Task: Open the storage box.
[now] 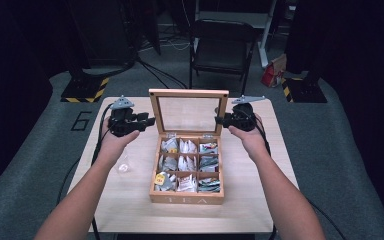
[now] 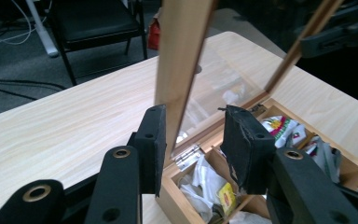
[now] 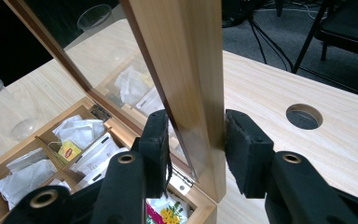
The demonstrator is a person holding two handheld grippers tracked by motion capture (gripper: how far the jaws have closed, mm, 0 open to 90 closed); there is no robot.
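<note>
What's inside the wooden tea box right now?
The tea box holds nine compartments of tea bags, mostly white and grey packets, one with a yellow tag. Whatever lies under the top packets is covered.

upright lid [image 1: 188,114] blocks between claws, table [image 1: 130,200] open

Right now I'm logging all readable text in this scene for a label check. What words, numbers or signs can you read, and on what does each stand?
"TEA": on the front wall of the wooden tea box.
"6": marked on the grey floor left of the table.
Yellow tag on a tea bag: red brand mark, too blurred to read.
Print on the other tea bag wrappers: too small to read.
Black-and-yellow hazard stripes, no words: on the stand base.
</note>
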